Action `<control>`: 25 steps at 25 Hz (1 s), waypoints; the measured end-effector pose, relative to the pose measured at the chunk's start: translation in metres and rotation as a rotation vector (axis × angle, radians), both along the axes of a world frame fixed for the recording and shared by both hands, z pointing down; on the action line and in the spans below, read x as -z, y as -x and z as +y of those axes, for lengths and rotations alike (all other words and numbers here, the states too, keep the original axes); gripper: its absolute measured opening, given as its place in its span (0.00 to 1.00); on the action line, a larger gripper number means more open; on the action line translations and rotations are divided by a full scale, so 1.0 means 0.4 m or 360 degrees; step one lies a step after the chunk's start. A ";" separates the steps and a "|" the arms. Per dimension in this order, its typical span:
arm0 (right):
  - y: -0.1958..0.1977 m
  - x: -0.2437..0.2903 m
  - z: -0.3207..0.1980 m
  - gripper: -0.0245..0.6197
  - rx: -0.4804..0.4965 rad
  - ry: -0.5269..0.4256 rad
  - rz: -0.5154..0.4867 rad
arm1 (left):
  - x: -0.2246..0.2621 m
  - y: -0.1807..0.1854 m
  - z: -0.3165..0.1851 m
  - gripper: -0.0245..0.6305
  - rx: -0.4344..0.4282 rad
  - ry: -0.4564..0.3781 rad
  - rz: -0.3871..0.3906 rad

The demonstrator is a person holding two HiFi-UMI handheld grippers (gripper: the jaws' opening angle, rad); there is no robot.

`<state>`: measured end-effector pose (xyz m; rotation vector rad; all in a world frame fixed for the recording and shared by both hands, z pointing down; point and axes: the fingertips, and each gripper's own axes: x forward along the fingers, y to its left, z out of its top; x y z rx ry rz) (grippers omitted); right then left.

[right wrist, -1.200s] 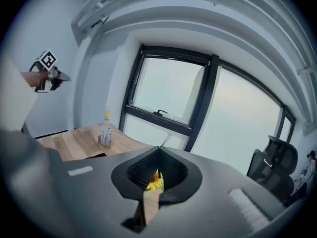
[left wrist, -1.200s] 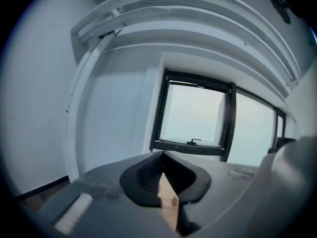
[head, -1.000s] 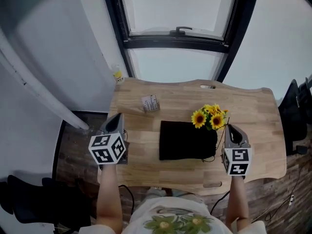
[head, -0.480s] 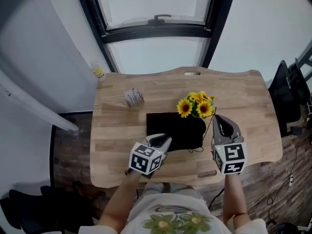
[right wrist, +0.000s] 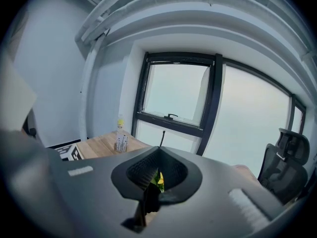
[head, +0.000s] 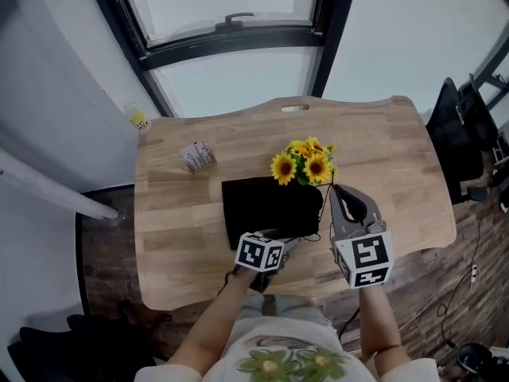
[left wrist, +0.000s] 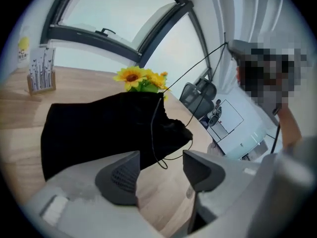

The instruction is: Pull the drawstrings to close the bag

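While lying flat a little toward 6 o'clock of the middle of the tabletop, puckers at its 3 o'clock end: black bag, dark cloth on pale wood. At the bag's 1 o'clock corner, sunflowers, yellow heads right against the cloth (inside the bag or just behind it, cannot tell which). At 10 o'clock from the bag and well apart, card stand with a small printed card. Farther out the same way, past the tabletop's corner, small bottle with a yellow top.

At 3 o'clock of the bag, near the puckered end and held above the wood, right gripper. Jaws closed tight on the drawstring: thin black cord pinched between the pads, running in a straight line from there down to the bag's mouth.

Low at the bag's 6 o'clock edge, pointing toward 2 o'clock, left gripper. Jaws spread wide, just been opening, pressing on nothing. Bare wood in the gap, with a slack loop of the same cord lying just ahead of the tips, untouched.

Beyond the tabletop at 12 o'clock, dark-framed window. At 3 o'clock, black chair.
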<state>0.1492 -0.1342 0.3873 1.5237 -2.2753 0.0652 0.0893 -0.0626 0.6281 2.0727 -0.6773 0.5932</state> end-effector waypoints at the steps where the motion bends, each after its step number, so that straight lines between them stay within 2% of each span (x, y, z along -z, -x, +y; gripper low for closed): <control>1: 0.000 0.000 0.002 0.05 0.0002 0.0001 -0.0003 | -0.013 -0.005 -0.007 0.45 0.0024 0.0026 -0.0002; 5: -0.008 -0.001 0.007 0.05 0.0009 0.0011 -0.0013 | -0.057 -0.033 -0.022 0.44 0.0083 0.0138 0.0020; 6: -0.010 0.000 0.009 0.05 0.0012 0.0010 -0.0014 | -0.064 -0.036 -0.025 0.39 0.0096 0.0145 0.0005; 7: -0.013 0.000 0.009 0.05 0.0014 0.0009 -0.0015 | -0.070 -0.032 -0.030 0.28 0.0119 0.0139 -0.0028; 8: -0.017 -0.001 0.010 0.05 0.0013 0.0007 -0.0012 | -0.072 -0.021 -0.037 0.13 0.0155 0.0122 -0.0072; 9: -0.023 -0.003 0.010 0.05 0.0007 0.0008 -0.0004 | -0.070 -0.004 -0.046 0.05 0.0201 0.0100 -0.0111; 12: -0.058 -0.016 0.009 0.05 -0.0052 0.0007 0.0050 | -0.031 0.073 -0.086 0.05 0.0391 0.0024 -0.0113; 14: -0.098 -0.030 0.008 0.05 -0.0129 0.0002 0.0134 | 0.020 0.161 -0.131 0.05 0.0561 -0.0093 -0.0146; 17: -0.185 -0.069 0.007 0.05 -0.0307 0.0013 0.0371 | 0.117 0.353 -0.209 0.05 0.0834 -0.0360 -0.0397; 19: -0.246 -0.106 0.007 0.05 -0.0422 0.0058 0.0497 | 0.197 0.480 -0.243 0.05 0.1007 -0.0515 -0.0514; 21: -0.292 -0.140 0.010 0.05 -0.0506 0.0119 0.0509 | 0.282 0.568 -0.257 0.05 0.1119 -0.0647 -0.0544; 25: -0.325 -0.176 0.013 0.05 -0.0629 0.0216 0.0366 | 0.407 0.649 -0.257 0.05 0.1142 -0.0862 -0.0658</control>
